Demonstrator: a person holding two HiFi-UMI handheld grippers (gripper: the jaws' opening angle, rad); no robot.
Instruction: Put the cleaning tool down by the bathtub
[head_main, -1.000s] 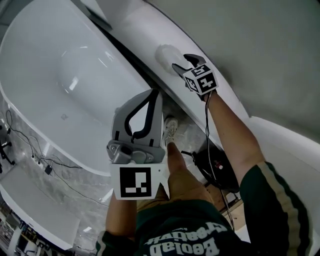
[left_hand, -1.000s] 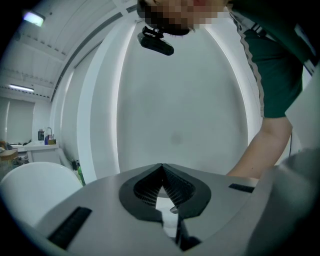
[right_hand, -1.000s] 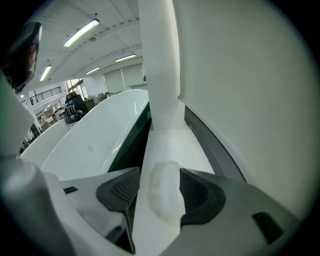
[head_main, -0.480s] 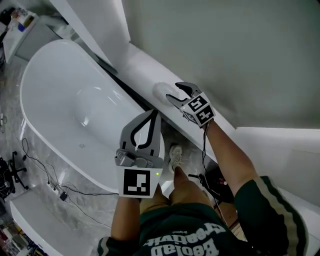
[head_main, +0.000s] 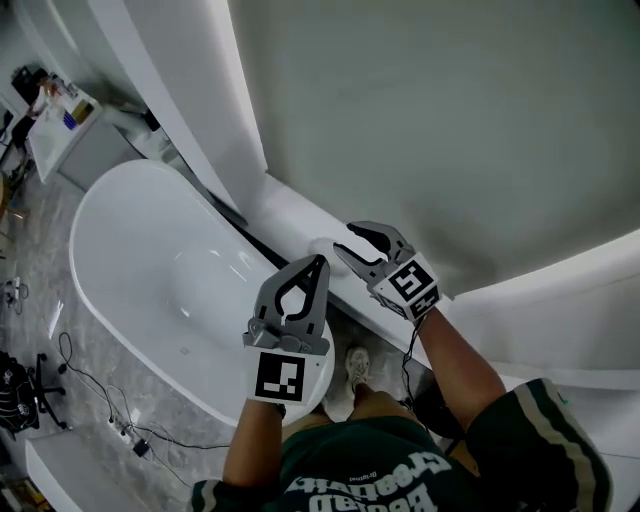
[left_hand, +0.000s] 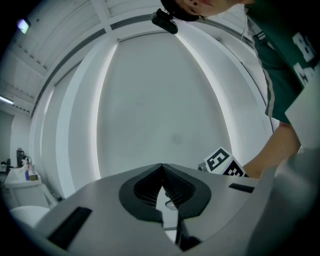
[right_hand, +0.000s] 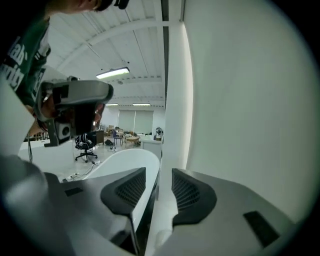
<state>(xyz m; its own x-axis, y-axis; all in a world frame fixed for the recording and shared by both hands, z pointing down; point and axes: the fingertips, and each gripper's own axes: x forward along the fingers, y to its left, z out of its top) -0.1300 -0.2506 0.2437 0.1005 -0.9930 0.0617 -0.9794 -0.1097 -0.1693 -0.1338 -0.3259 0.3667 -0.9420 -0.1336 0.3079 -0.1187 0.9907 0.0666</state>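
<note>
Lower left, a black office chair (head_main: 14, 392) and loose cables (head_main: 95, 395) on the marble floor (head_main: 40, 250); upper left, a cluttered counter (head_main: 48, 138).

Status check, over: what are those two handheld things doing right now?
Left tool shut, empty. Right tool open, jaws just been closing, nothing between them. White cleaning pad on the ledge beside the bathtub. Nothing in the way.

Bathtub (head_main: 150, 250): glossy white.
Ledge (head_main: 290, 215): white.
Wall (head_main: 420, 120): plain grey-green.
Floor (head_main: 40, 300): grey, marbled; cables (head_main: 85, 385) black.
Left tool (head_main: 318, 262), right tool (head_main: 347, 240): grey, black ribbed pads (right_hand: 131, 192), white marker cubes (head_main: 281, 377) with black squares.
Shirt (head_main: 370, 470): dark green, white lettering; sleeve (head_main: 545, 440) cream-striped.
Shoe (head_main: 357, 365): white.
</note>
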